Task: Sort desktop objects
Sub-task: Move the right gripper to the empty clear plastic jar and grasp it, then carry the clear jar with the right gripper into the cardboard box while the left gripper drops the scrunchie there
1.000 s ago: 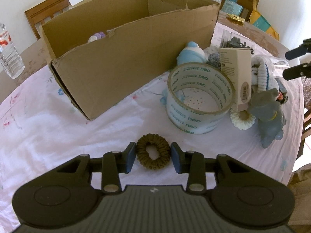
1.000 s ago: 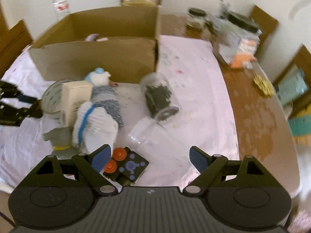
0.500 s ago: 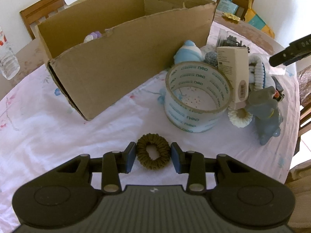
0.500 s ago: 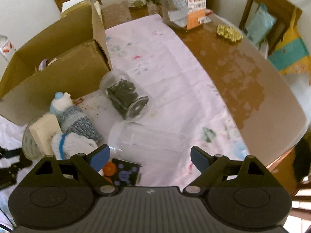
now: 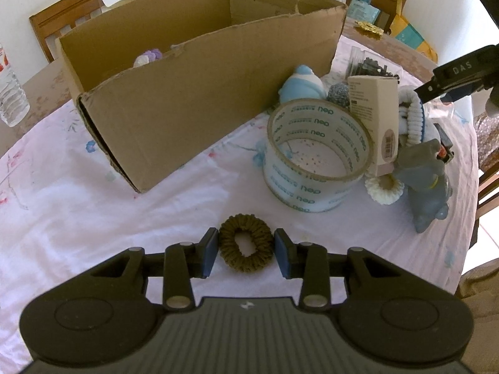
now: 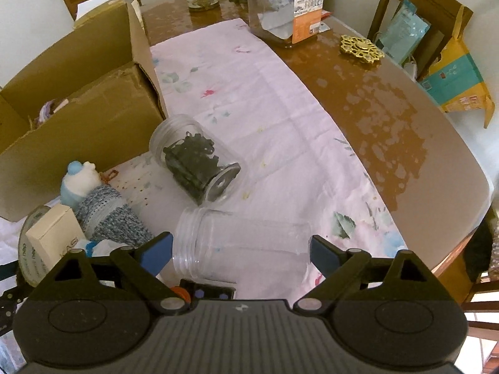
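Right gripper (image 6: 240, 251) has rolled over the last second: a second back its view faced the cardboard box head-on, now the box (image 6: 93, 106) sits off to the left and the bare wooden tabletop (image 6: 389, 118) fills the right side. Its jaws are opening wider as we watch, and the empty clear jar (image 6: 240, 249), lying on its side on the pink cloth (image 6: 249, 87), now falls between the two blue pads. Neither pad touches the jar as far as we can tell, so nothing is gripped yet. We read this as lining up for a pick along the jar's length.

Left gripper (image 5: 246, 253): unchanged from the earlier frames. Its pads sit against either side of the olive-brown hair tie (image 5: 246, 243). We judge it clenched on the tie. Whether the tie is lifted clear of the cloth we cannot tell.

Remaining items: second jar with dark contents (image 6: 196, 165) lies just beyond the empty one. Tape roll (image 5: 315, 155), small carton (image 5: 377, 121), grey figurine (image 5: 427, 187) and white hair tie (image 5: 386, 188) are clustered beside the box. The box holds only a purple and white item (image 5: 148, 57) that we can see, so sorting looks early.
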{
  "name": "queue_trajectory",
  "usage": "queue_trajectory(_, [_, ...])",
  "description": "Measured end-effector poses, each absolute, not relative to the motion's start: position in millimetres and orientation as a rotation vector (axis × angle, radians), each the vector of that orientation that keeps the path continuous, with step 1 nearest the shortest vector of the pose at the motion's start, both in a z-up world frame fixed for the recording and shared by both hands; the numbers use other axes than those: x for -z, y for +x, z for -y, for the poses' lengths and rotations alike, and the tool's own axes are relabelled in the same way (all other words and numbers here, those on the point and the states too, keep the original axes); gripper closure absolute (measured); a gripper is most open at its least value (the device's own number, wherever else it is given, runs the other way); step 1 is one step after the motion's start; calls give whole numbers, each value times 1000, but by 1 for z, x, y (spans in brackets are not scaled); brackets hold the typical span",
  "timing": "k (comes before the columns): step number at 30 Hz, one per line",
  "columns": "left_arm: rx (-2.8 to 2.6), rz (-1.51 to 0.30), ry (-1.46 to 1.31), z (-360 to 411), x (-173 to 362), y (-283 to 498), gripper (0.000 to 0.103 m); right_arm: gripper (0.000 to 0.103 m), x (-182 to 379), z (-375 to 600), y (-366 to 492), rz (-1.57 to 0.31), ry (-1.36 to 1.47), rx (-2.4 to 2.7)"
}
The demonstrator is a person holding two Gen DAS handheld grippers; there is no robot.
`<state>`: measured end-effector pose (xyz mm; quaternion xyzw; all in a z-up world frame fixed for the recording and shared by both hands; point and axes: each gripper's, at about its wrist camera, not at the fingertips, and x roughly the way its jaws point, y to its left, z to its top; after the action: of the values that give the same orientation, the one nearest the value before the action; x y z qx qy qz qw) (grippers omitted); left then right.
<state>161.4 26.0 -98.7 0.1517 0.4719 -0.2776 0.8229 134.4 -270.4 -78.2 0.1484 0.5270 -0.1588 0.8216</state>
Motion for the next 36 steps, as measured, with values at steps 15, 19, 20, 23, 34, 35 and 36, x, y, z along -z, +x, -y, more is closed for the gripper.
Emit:
queue_trajectory(15, [597,-994,320,-25,86,159,73,9,64,272,131,-1087,207,306])
queue_trajectory(19, [600,-983,321,-25,77,157,73,9,56,275,131,-1077,182,277])
queue_trajectory(20, [600,-978,323,-25,75,157,73,9,54,275,131,-1073,173,269])
queue_trajectory(23, [604,-966,323,-24,67,155,73,9,45,275,131,-1056,147,241])
queue_trajectory(34, [596,-951,274,-21,24,159,73,9,11,263,145,-995,64,100])
queue_trajectory(35, [590,-945,273,-21,20,160,73,9,8,261,148,-988,55,84])
queue_trajectory(36, [583,-938,276,-20,15,162,73,9,5,260,151,-981,48,72])
